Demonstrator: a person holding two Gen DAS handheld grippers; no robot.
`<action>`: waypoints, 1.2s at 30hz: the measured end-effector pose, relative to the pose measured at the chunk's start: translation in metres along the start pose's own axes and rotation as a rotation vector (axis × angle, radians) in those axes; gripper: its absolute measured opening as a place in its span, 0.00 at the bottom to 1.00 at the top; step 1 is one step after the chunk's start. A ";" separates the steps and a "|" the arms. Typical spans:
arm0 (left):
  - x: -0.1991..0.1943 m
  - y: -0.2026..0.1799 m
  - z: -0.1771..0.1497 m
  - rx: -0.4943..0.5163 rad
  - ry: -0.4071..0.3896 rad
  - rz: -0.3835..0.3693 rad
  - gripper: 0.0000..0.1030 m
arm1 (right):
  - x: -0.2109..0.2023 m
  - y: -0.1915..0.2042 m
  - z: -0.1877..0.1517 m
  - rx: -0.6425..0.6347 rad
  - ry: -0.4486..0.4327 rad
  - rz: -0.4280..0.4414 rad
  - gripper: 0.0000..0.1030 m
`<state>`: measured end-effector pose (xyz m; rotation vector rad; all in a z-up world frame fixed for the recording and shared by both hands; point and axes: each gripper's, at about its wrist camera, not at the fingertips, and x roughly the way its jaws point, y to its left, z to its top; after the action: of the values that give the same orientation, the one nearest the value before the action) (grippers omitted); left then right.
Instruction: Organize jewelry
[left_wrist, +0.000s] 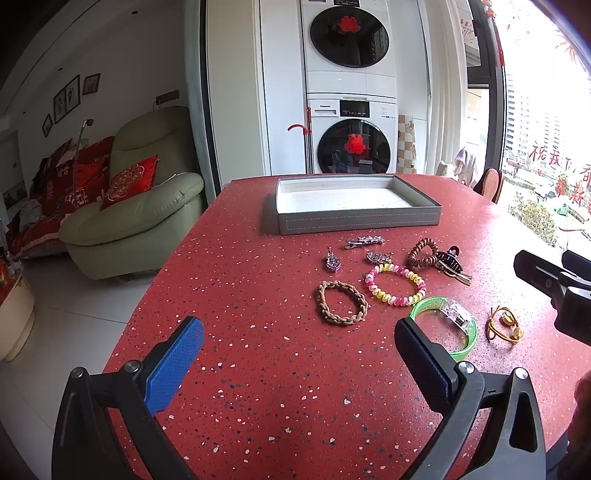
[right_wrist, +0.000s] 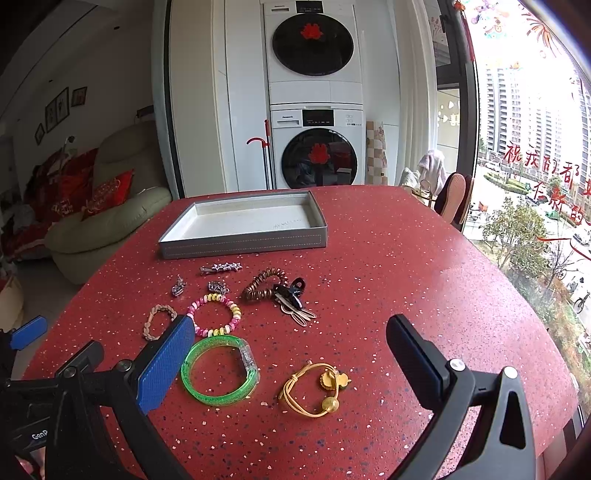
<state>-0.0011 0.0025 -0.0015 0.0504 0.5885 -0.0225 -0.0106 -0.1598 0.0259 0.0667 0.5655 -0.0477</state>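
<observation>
A grey tray (left_wrist: 358, 220) (right_wrist: 243, 244) with a white lining stands empty at the far side of the red table. In front of it lie a braided tan bracelet (left_wrist: 341, 302) (right_wrist: 159, 321), a pink-and-yellow coil band (left_wrist: 395, 284) (right_wrist: 214, 314), a green bangle (left_wrist: 448, 326) (right_wrist: 218, 371), a yellow hair tie (left_wrist: 503, 325) (right_wrist: 314, 389), a brown coil tie (left_wrist: 423, 253) (right_wrist: 264, 283), a dark claw clip (left_wrist: 450, 258) (right_wrist: 291, 293), a star clip (left_wrist: 365, 242) (right_wrist: 221, 267) and two small silver pieces. My left gripper (left_wrist: 299, 350) and right gripper (right_wrist: 290, 345) hover open, holding nothing.
The red speckled table (left_wrist: 277, 369) (right_wrist: 406, 277) drops off at its left edge towards a tiled floor and a green armchair (left_wrist: 136, 210). Stacked washing machines (left_wrist: 351, 110) stand behind. A window (right_wrist: 535, 147) runs along the right. The right gripper's body (left_wrist: 554, 288) shows at the left view's edge.
</observation>
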 end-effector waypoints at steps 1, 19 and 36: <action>0.000 0.000 0.000 0.000 0.000 0.000 1.00 | 0.000 0.000 0.000 0.002 0.001 -0.001 1.00; 0.005 0.001 -0.001 -0.006 0.016 0.001 1.00 | 0.000 0.000 -0.001 0.004 0.010 0.005 1.00; 0.006 0.003 -0.002 -0.008 0.016 0.000 1.00 | 0.000 0.001 -0.001 0.004 0.010 0.005 1.00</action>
<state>0.0032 0.0051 -0.0066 0.0425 0.6046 -0.0196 -0.0108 -0.1585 0.0253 0.0724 0.5751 -0.0437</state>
